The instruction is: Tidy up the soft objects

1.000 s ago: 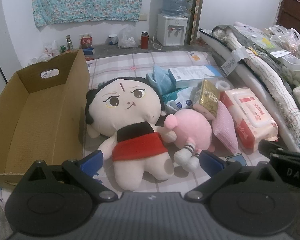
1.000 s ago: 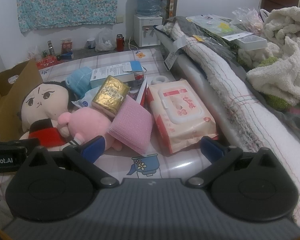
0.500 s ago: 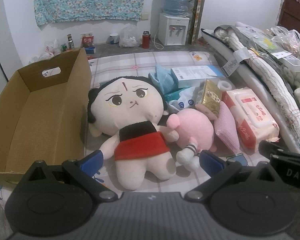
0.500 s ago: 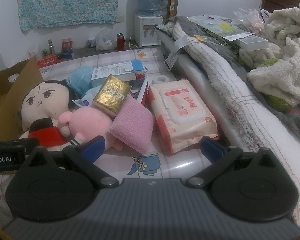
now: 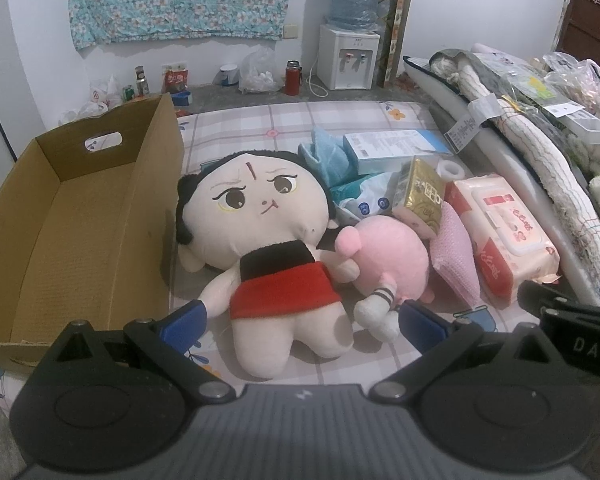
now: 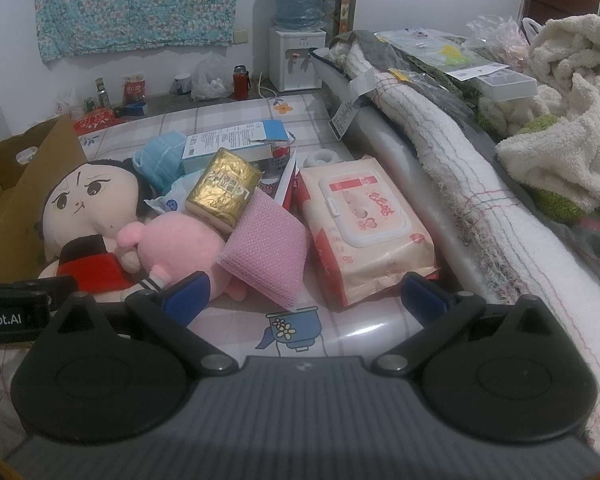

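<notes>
left gripper [image 5: 302, 318]: low centre of the left wrist view, levelled over the mat, blue-tipped fingers [image 5: 184, 318] spread wide, holding nothing; tips flanking the legs of the big-headed doll [image 5: 272, 248].
right gripper [image 6: 304, 296]: low centre of the right wrist view, fingers spread wide, empty; tips either side of the pink mesh pouch [image 6: 266, 252] and the teapot print on the mat.
big-headed doll: centre of the left view, on its back, red skirt, head toward the upper frame.
pink plush [image 5: 384, 260]: just right of the doll, touching its arm.
cardboard box [image 5: 84, 216]: left side of the left view, open, just beside the doll.
gold packet [image 6: 224, 188]: centre of the right view, leaning on the pink plush and the pouch.
wet-wipes pack [image 6: 364, 224]: right of the pouch.
left view only: box interior and its handle cut-out.
right view only: cream fleece blanket [image 6: 568, 128], upper right, heaped on rolled textiles.
</notes>
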{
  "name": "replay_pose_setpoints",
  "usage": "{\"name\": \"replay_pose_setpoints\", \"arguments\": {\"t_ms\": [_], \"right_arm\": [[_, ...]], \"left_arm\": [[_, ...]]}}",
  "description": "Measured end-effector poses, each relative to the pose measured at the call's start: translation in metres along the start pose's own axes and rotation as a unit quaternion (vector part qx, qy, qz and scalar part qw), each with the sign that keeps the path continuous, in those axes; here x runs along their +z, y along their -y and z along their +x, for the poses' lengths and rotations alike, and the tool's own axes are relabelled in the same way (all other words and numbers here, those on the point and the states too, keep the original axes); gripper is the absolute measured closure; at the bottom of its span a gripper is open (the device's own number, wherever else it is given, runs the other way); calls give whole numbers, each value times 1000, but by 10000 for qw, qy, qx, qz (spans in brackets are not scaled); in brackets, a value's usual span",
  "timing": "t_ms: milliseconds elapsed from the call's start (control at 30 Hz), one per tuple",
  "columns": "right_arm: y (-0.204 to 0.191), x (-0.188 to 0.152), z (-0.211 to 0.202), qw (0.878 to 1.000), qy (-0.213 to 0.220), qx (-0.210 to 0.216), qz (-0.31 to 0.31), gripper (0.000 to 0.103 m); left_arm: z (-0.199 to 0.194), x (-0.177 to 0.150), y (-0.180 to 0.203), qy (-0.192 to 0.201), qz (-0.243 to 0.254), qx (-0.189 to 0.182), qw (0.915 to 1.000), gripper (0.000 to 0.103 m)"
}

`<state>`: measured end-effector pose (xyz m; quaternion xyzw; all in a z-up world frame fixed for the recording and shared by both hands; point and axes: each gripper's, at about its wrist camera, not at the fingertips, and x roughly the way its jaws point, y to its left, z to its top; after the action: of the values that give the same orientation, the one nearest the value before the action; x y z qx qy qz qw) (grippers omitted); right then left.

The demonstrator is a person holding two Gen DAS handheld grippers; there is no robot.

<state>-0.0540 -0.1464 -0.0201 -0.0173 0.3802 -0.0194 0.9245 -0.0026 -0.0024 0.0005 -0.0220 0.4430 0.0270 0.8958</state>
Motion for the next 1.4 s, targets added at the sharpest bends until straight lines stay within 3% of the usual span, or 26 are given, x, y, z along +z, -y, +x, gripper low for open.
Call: {"name": "replay_pose_setpoints", "arguments": {"t_ms": [433, 667, 800, 900, 1033, 1200, 1400], "right_arm": [[11, -3, 5, 9997, 53, 57, 248, 1], [27, -4, 14, 9962, 281, 557, 613, 1], [25, 4, 38, 9932, 187, 839, 786, 1], [19, 13, 63, 9918, 36, 979, 815, 2], [8, 23, 92, 9912, -142, 1097, 728, 10], [-7, 28, 124, 9920, -450, 1081, 473, 26], [-8, 24, 145, 9919, -698, 1013, 322, 47]], "left_arm": [[-3, 3, 0, 136, 146, -160, 9997, 0], [-7, 11, -2, 394, 349, -673, 9963, 0], [-3, 15, -3, 499, 364, -899, 9940, 1], [6, 17, 0, 503, 494, -864, 9938, 4], [19, 18, 6, 437, 722, -794, 9933, 11], [33, 19, 10, 337, 863, -924, 9914, 33], [41, 23, 11, 273, 882, -1136, 9892, 38]]}}
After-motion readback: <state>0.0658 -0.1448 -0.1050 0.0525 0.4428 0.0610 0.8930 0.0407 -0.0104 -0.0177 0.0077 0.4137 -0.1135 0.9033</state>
